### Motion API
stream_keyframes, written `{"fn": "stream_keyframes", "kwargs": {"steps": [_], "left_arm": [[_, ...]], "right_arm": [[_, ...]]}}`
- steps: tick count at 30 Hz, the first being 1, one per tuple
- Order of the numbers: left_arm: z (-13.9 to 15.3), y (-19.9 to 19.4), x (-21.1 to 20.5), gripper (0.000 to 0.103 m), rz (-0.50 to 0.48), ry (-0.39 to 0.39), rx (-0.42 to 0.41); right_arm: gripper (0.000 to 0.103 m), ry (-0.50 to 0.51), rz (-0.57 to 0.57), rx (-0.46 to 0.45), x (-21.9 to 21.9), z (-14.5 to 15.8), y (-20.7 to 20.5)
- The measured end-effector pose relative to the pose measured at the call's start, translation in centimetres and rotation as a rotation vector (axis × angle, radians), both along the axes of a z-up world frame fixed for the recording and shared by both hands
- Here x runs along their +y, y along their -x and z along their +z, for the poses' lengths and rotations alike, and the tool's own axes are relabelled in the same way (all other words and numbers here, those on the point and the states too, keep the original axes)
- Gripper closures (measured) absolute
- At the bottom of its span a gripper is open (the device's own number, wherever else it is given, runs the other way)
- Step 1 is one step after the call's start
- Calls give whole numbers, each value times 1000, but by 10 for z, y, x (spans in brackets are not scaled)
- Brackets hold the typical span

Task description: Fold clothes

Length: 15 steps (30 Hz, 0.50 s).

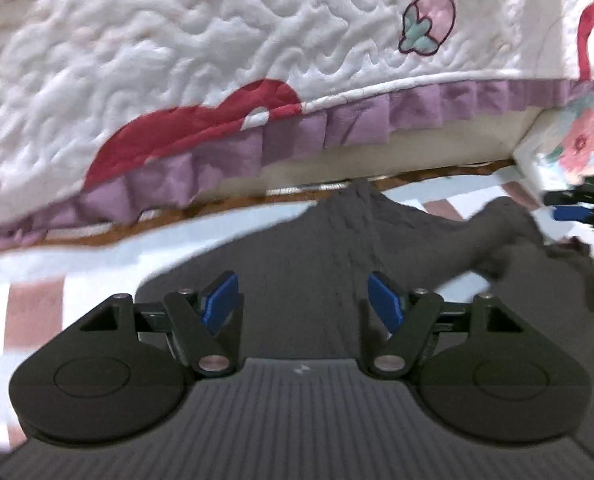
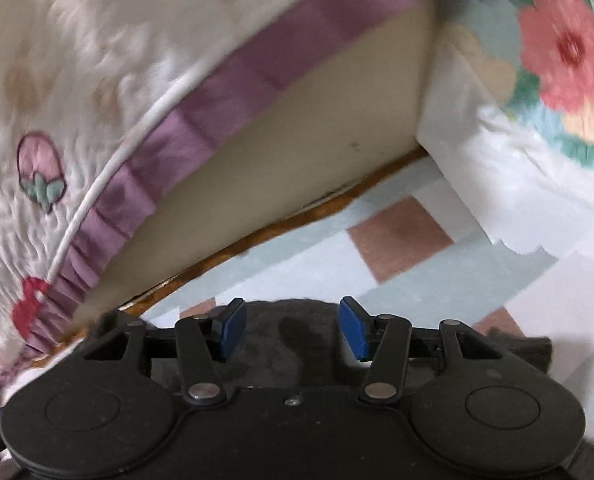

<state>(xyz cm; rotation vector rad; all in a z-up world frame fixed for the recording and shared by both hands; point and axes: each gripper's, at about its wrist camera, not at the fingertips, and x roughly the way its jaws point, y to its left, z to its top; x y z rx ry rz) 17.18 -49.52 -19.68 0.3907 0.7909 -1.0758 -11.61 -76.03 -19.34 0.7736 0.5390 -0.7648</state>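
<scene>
A dark grey knitted garment (image 1: 337,248) lies rumpled across the middle and right of the left wrist view, one raised ridge running up its centre. In the right wrist view only its edge (image 2: 293,340) shows, bottom centre.

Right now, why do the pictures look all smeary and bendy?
Left wrist view: the quilt is smeared by motion, and its purple frill bows from the fisheye lens. Right wrist view: the flower cloth is blurred, while the tongs stay sharp.

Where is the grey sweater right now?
In the left wrist view the grey sweater lies on the checked mat, ahead of the open left gripper, below the quilt's purple frill.
</scene>
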Motion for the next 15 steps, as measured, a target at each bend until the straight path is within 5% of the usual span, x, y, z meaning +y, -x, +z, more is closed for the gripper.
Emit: {"fn": "stream_keyframes", "kwargs": {"steps": [12,13,14,15], "left_arm": [[-31,-22,-85,14,-75,-72,-6],[-32,-22,-87,20,-83,-72,-18],[-30,-20,-89,42,-111,-71,-38],[-26,-17,-92,81,-156,-66,-64]], "right_arm": [[46,-23,297,0,31,-9,-18],[46,-25,321,0,34,-10,-19],[46,-27,346,0,37,-11,-21],[46,-29,371,0,39,-12,-22]]}}
